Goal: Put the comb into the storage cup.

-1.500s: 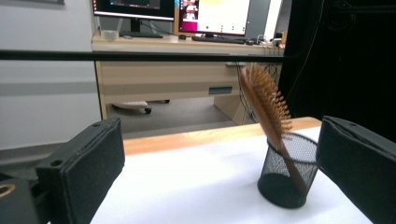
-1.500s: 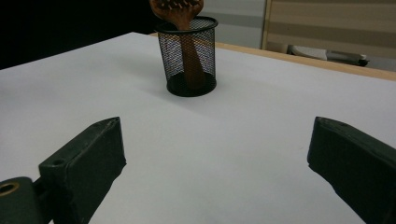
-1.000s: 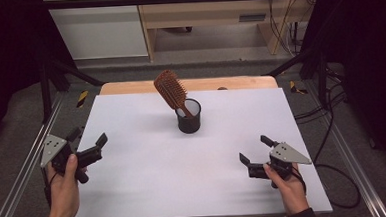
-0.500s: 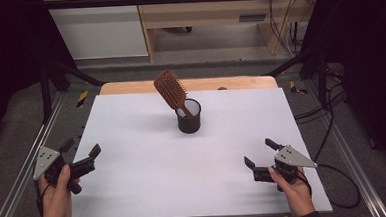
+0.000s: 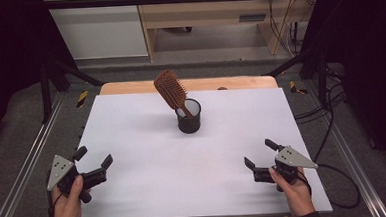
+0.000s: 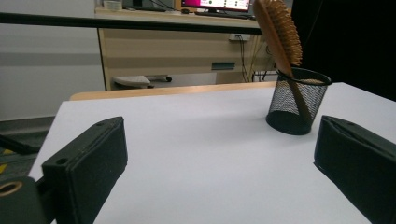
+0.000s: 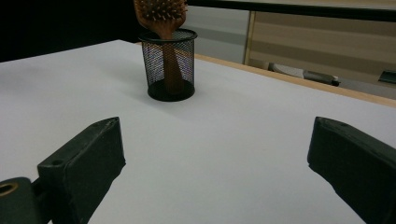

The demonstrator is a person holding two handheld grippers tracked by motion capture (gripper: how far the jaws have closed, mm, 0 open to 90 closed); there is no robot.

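A wooden hairbrush (image 5: 170, 90) stands handle-down in a black mesh cup (image 5: 188, 117) near the middle of the white table, its head leaning to the left. The same hairbrush (image 6: 279, 31) and cup (image 6: 297, 102) appear ahead of the left jaws, and the hairbrush (image 7: 161, 12) in its cup (image 7: 170, 65) ahead of the right jaws. My left gripper (image 5: 93, 159) is open at the table's front left edge, holding nothing. At the front right, my right gripper (image 5: 260, 153) is open too, with nothing between its jaws. Both are far from the cup.
The white table top (image 5: 132, 136) lies on a wooden board (image 5: 130, 88) that shows along the far edge. Metal rails (image 5: 26, 167) run down both sides. A wooden desk (image 5: 211, 12) stands on the floor beyond, and cables (image 5: 332, 131) trail at the right.
Both hands have drawn back toward the front edge of the table, the left one also outward to the left. The brush and cup have not moved.
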